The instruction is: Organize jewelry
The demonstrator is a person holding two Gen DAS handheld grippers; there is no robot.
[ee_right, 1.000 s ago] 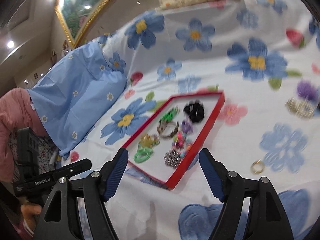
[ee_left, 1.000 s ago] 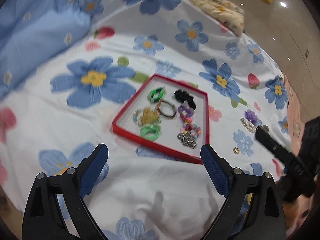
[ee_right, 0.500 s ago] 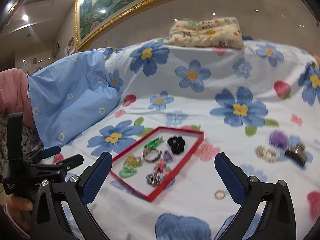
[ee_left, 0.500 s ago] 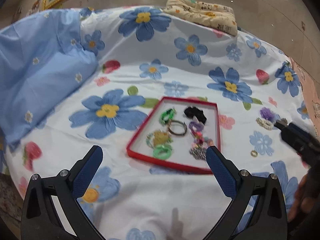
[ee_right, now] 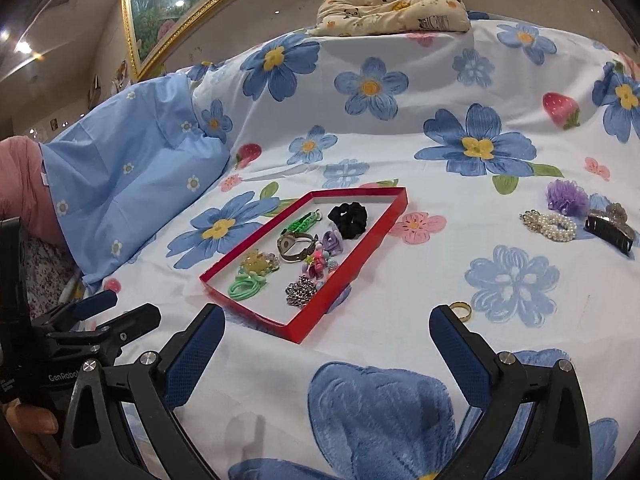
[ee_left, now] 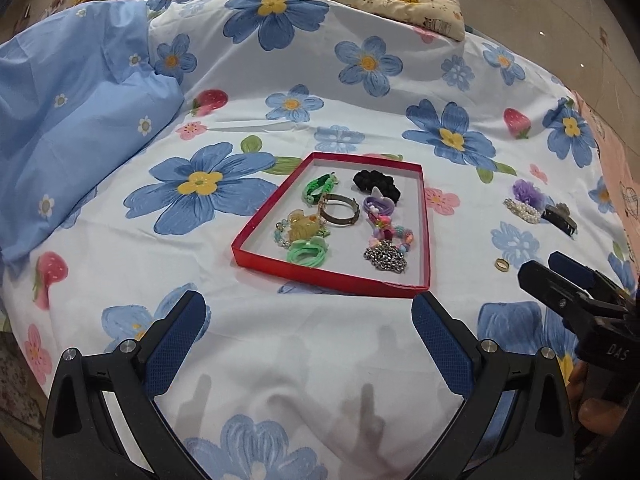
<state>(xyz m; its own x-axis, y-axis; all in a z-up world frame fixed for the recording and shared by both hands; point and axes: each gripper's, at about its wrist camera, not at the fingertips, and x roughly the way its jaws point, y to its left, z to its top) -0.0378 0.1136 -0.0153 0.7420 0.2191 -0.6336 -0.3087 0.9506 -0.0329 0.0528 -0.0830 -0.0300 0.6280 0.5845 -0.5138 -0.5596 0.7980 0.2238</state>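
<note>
A red tray (ee_left: 426,216) (ee_right: 376,236) lies on the flowered bedsheet and holds several pieces: a black scrunchie (ee_left: 376,184) (ee_right: 348,216), green bands, a bangle and a silver chain (ee_left: 386,256). Loose on the sheet to the tray's right lie a gold ring (ee_left: 501,265) (ee_right: 460,310), a pearl bracelet (ee_right: 548,224), a purple flower tie (ee_right: 566,196) and a dark hair claw (ee_right: 610,230). My left gripper (ee_left: 308,320) hovers open in front of the tray, nothing between its fingers. My right gripper (ee_right: 326,332) is open too; the ring sits just beyond its right fingertip.
A light blue pillow (ee_left: 60,120) lies at the left. A cream patterned cushion (ee_right: 392,8) sits at the far end of the bed. A gold-framed picture (ee_right: 160,16) hangs on the wall behind. A hand (ee_right: 28,420) holds the left gripper's handle.
Both grippers drew back from the tray and tilted up, showing more of the bed. Their jaws spread wider. The jewelry has not moved.
</note>
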